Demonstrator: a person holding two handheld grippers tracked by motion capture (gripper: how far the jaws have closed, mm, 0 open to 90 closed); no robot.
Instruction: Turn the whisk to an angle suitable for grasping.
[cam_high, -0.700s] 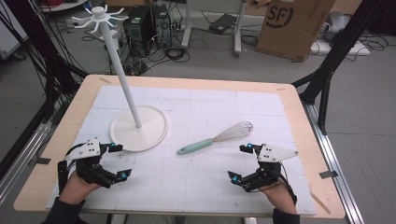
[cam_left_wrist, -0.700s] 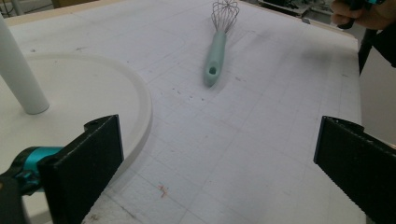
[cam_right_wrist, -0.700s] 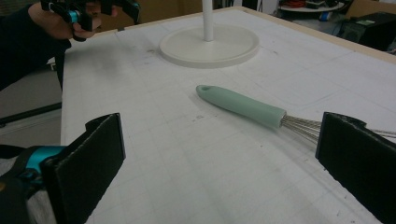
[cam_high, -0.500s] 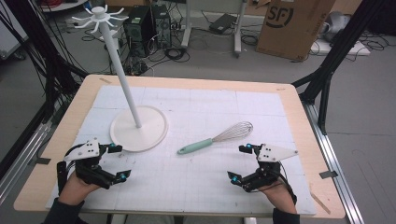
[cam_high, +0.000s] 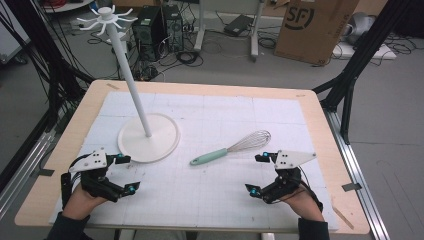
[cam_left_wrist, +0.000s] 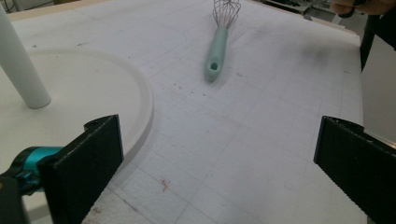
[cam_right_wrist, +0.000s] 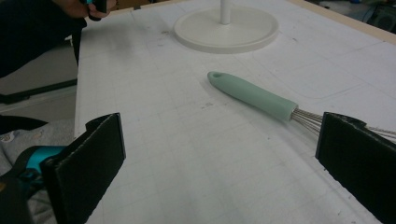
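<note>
"SF" printed on the cardboard box (cam_high: 317, 27) behind the table

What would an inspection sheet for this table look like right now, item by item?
Surface: white gridded mat on a wooden table, with a few small specks.
Job's things: whisk with a mint handle lying flat; white hook stand upright to its left.
Clutter: nothing seen on the mat.
Grippers: left gripper and right gripper both open, holding nothing, resting near the front edge.
Cables: bundles on the floor behind the table.
Surroundings: cardboard box, computer towers, black frame legs.
</note>
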